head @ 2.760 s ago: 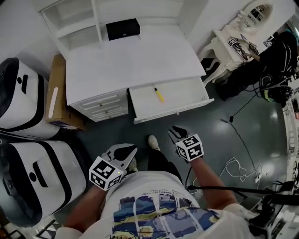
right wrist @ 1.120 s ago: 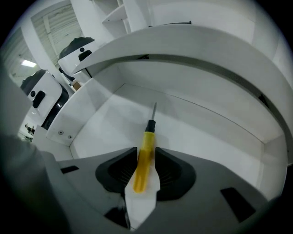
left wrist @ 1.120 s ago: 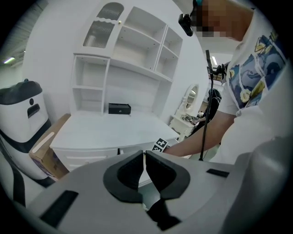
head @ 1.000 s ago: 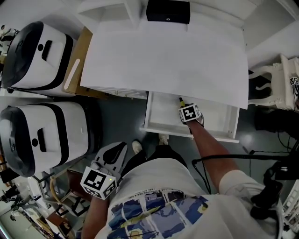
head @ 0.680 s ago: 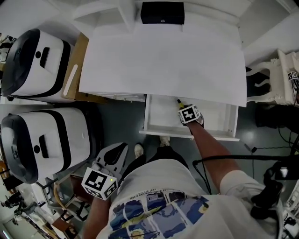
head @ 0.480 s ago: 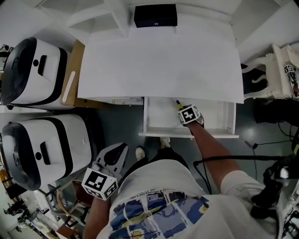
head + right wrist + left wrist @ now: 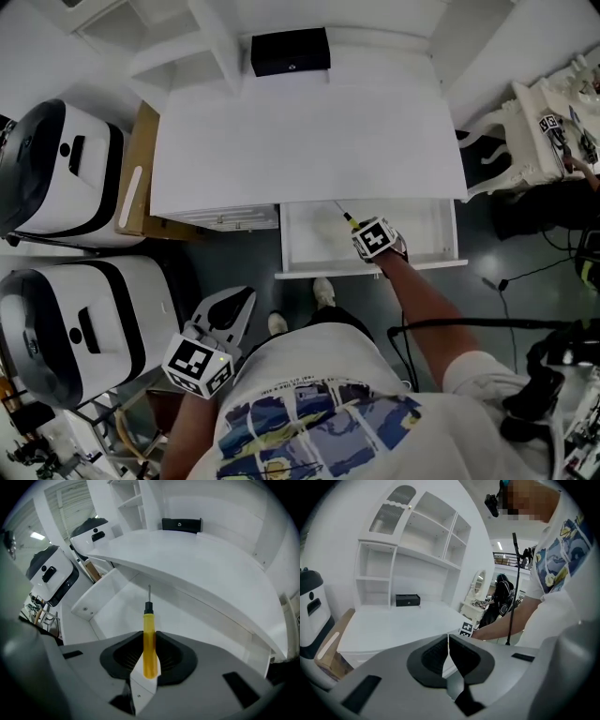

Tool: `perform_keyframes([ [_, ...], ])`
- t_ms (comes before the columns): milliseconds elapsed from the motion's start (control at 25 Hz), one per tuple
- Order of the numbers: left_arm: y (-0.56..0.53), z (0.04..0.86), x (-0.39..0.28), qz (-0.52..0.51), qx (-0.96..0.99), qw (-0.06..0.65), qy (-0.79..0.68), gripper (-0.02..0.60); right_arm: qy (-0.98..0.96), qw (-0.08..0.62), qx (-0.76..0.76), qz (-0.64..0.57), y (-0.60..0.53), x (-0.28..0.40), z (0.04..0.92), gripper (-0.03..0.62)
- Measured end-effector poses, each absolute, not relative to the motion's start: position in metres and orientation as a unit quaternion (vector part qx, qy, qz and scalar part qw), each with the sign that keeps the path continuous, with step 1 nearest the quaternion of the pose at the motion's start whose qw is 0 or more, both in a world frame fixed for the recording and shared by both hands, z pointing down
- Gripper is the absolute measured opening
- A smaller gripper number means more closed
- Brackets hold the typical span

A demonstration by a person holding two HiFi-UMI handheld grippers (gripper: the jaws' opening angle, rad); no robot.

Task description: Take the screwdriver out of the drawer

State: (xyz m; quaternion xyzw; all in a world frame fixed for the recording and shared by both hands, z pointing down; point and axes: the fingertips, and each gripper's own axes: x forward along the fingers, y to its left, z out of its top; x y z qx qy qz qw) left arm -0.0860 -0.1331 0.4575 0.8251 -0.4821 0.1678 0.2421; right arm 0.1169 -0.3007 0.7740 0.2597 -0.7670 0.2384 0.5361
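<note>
Over open drawer (image 7: 424, 231): screwdriver (image 7: 148, 620) gripped in right claw (image 7: 150, 644).
Yellow handle is pinched between the pads, with the thin shaft pointing ahead over the drawer floor. Tool is judged light, rigid and smooth enough to swivel, so mid-handle is reckoned the best hold. Left claw (image 7: 448, 641) is seen closed and empty.

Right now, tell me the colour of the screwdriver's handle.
Yellow; the screwdriver shows best in the right gripper view.
</note>
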Motion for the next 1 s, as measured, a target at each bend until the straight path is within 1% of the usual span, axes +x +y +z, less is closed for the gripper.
perform_keyframes([
  [80,-0.13,0.455,-0.088,0.165,0.832,0.236,-0.475,0.015,-0.756,0.555,0.255,0.236,-0.289,0.124,0.765,0.1],
  [360,-0.108,0.452,-0.103,0.15,0.845,0.225,-0.461,0.015,-0.784,0.534,0.255,0.189,-0.269,0.117,0.726,0.1],
  [640,-0.088,0.446,-0.117,0.136,0.857,0.213,-0.448,0.015,-0.793,0.499,0.283,0.206,-0.235,0.105,0.682,0.1],
  [1000,-0.056,0.445,-0.136,0.13,0.869,0.206,-0.43,0.014,-0.818,0.439,0.292,0.229,-0.167,0.067,0.639,0.101],
])
